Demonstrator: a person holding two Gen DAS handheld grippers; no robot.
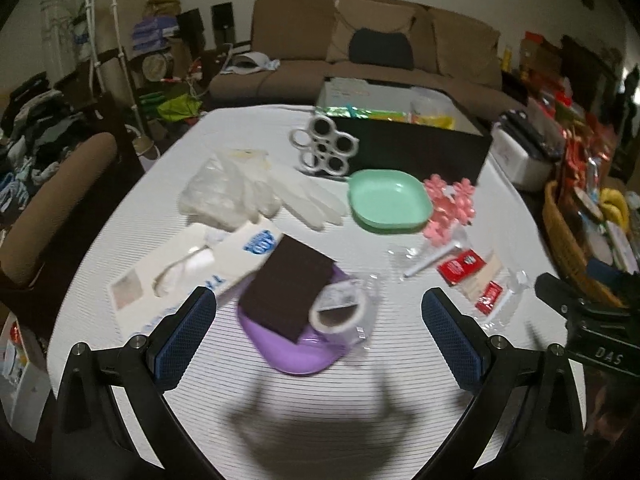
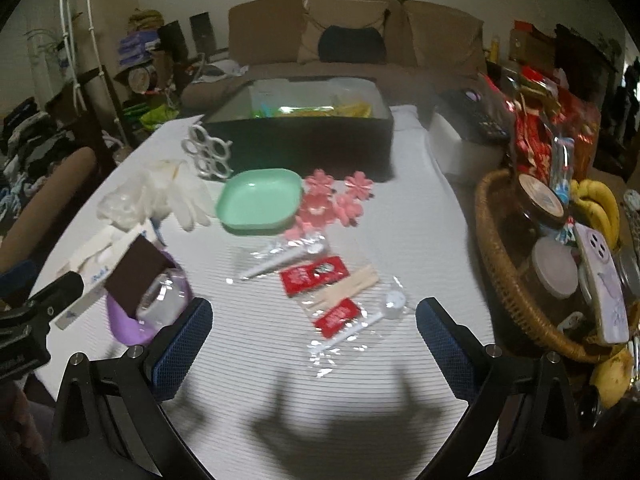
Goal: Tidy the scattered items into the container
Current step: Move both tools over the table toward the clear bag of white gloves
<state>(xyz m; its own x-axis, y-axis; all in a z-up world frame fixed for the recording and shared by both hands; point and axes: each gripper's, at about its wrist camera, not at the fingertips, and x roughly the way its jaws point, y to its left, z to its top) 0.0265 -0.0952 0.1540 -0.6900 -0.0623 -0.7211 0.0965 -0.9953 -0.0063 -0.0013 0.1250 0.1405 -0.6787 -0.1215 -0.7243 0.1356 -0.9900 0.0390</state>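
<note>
**Both claws spread wide above a cluttered table**

Blue mesh-textured pads on black arms frame each view: the left claw (image 1: 319,332) hangs spread over a purple plastic dish (image 1: 296,356), nothing between its fingers, and the right claw (image 2: 314,340) is equally spread above crinkly clear cutlery packets (image 2: 352,320) with red sachets and a white plastic spoon. On the purple dish lean a dark brown rectangular sponge block (image 1: 290,284) and a roll of clear tape (image 1: 340,308). Beside it lies a flat white glove box (image 1: 188,272), with limp translucent gloves (image 1: 276,196) beyond. A mint-green square plate (image 1: 388,200) with rounded corners sits just beside pink flower-shaped pieces (image 1: 452,208). A white ring-cluster holder (image 1: 326,148) stands against the black rectangular container (image 1: 420,148), which sits at the far edge of the ribbed white table (image 1: 360,380) and already holds bright packets. A woven wicker basket (image 2: 504,280) sits at the right
</note>
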